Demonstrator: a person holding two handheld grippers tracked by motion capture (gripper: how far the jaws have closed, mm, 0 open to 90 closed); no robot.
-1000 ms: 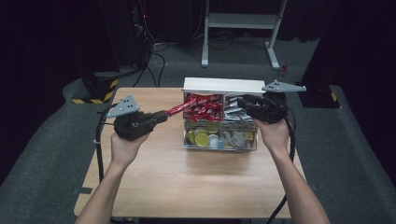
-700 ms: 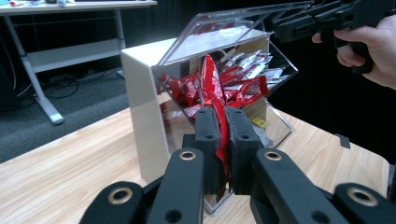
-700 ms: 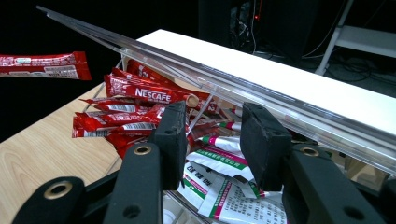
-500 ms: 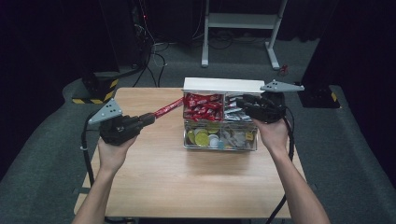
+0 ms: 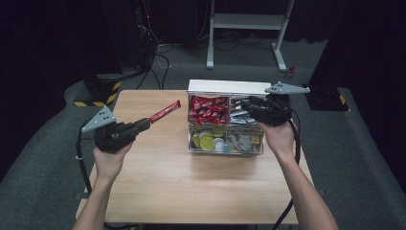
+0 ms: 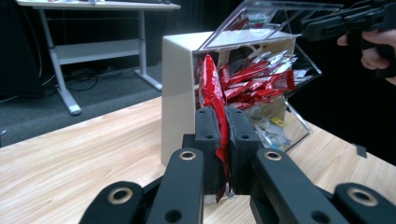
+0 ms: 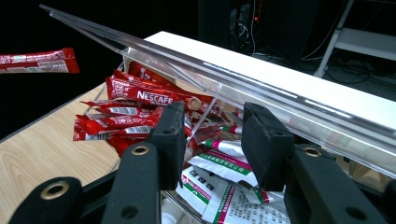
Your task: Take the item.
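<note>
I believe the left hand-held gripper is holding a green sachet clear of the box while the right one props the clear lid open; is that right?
Not quite: the sachet in the left hand-held gripper is red, not green, as the left gripper view shows. The rest stands: the right hand-held gripper props the lid open.

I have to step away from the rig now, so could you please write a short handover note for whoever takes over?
Left gripper: shut on a red Nescafe sachet, held above the wooden table, left of the clear organizer box and apart from it.
Right gripper: jaws apart under the clear lid, apparently propping it open.
Box: more red sachets in the back left compartment, white packets beside them.
Done: one sachet is out of the box.
Left: probably set the sachet on the table, then lower the lid.
</note>
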